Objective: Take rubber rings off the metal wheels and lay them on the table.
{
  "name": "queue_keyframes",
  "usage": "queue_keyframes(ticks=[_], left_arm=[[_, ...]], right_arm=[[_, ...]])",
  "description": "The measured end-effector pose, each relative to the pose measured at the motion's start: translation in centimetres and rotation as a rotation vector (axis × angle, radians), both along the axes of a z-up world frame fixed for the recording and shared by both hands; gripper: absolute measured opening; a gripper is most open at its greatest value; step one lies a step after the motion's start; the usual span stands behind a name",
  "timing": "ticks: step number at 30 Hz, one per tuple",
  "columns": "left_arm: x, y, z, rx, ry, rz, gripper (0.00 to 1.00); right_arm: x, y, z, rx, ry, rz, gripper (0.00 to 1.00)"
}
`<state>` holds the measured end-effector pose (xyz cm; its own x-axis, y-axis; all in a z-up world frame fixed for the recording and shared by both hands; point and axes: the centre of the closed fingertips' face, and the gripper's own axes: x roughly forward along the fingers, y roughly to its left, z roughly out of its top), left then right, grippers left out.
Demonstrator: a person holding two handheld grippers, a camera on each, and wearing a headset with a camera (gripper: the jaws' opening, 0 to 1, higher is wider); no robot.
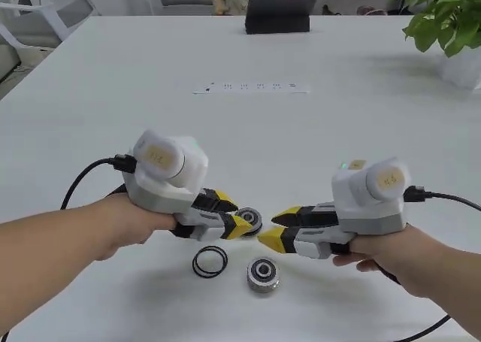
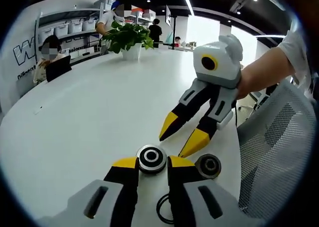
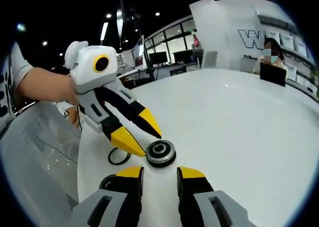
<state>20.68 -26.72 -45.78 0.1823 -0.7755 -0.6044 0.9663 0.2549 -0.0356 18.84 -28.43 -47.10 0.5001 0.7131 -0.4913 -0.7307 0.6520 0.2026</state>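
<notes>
My left gripper (image 2: pixel 153 163) pinches a small silver metal wheel with a dark hub (image 1: pixel 249 220), holding it just ahead of my right gripper (image 3: pixel 161 173), whose jaws stand spread and empty. The black rubber band round its rim (image 2: pixel 151 146) looks soft, stretchy and grippy, so I would hook one edge and peel. Two loose thin black rubber rings (image 1: pixel 210 261) lie on the white table (image 1: pixel 150 94) below the left jaws, beside a second, seemingly bare metal wheel (image 1: pixel 262 273).

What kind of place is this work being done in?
Probably an open office or lab workspace: a large white table, wall shelves with storage bins, a potted plant, and a person at a laptop.
</notes>
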Motion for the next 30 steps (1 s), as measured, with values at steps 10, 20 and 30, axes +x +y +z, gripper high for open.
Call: queue_keyframes(ticks=[10,20,30], left_arm=[[0.24,-0.39,-0.4,0.013,-0.019,-0.005,0.12],[0.46,-0.54,-0.29,0.022,-0.061,-0.004,0.09],[0.57,-0.67,-0.32,0.022,-0.081,0.008,0.07]], right_arm=[[-0.01,0.08,-0.19,0.0,0.004,0.002,0.24],[0.29,0.18,0.01,0.002,0.0,-0.003,0.24],[0.62,0.9,0.07,0.004,-0.01,-0.007,0.25]])
